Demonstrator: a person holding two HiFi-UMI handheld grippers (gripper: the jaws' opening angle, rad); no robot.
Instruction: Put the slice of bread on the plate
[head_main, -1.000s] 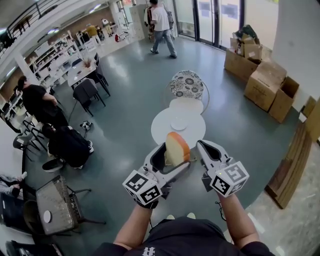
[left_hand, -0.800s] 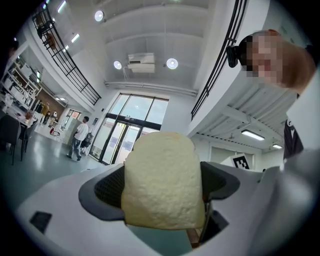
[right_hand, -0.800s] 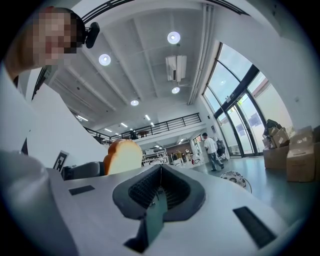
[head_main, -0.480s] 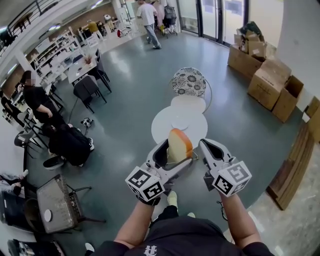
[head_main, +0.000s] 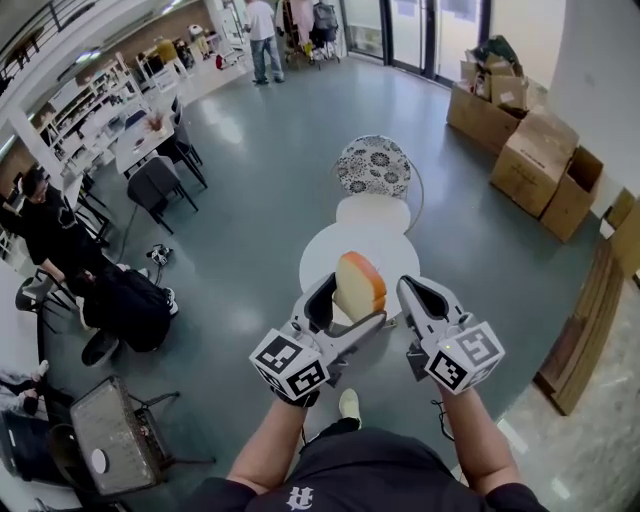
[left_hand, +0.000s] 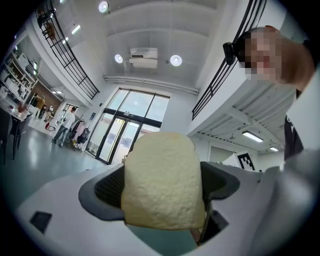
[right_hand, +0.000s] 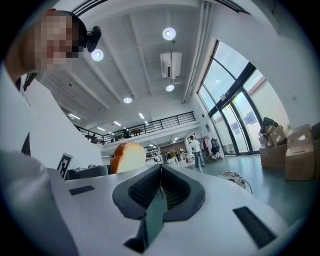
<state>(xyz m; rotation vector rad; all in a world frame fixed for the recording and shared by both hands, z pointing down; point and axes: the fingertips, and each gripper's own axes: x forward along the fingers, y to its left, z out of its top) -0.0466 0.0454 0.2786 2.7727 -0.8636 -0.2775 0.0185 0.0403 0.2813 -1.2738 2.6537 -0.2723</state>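
A slice of bread (head_main: 359, 285) with a pale face and orange-brown crust stands upright in my left gripper (head_main: 343, 308), which is shut on it. The left gripper view shows the bread (left_hand: 162, 182) filling the gap between the dark pads (left_hand: 107, 192). My right gripper (head_main: 421, 298) is held beside it, shut and empty, its pads (right_hand: 172, 190) pressed together. The bread (right_hand: 128, 156) shows to its left. Both grippers hang high over a small round white table (head_main: 322, 260). No plate is visible; the bread covers the table's middle.
Behind the table stand a smaller white round top (head_main: 372, 212) and a patterned chair (head_main: 373, 165). Cardboard boxes (head_main: 540, 160) are stacked at the right. Chairs and desks (head_main: 155, 180) and people (head_main: 50, 230) are at the left. A person (head_main: 263, 35) walks far off.
The head view has shifted so the bread now covers the small plate seen earlier on the table. The bread stays gripped. The distant person has walked further left and away.
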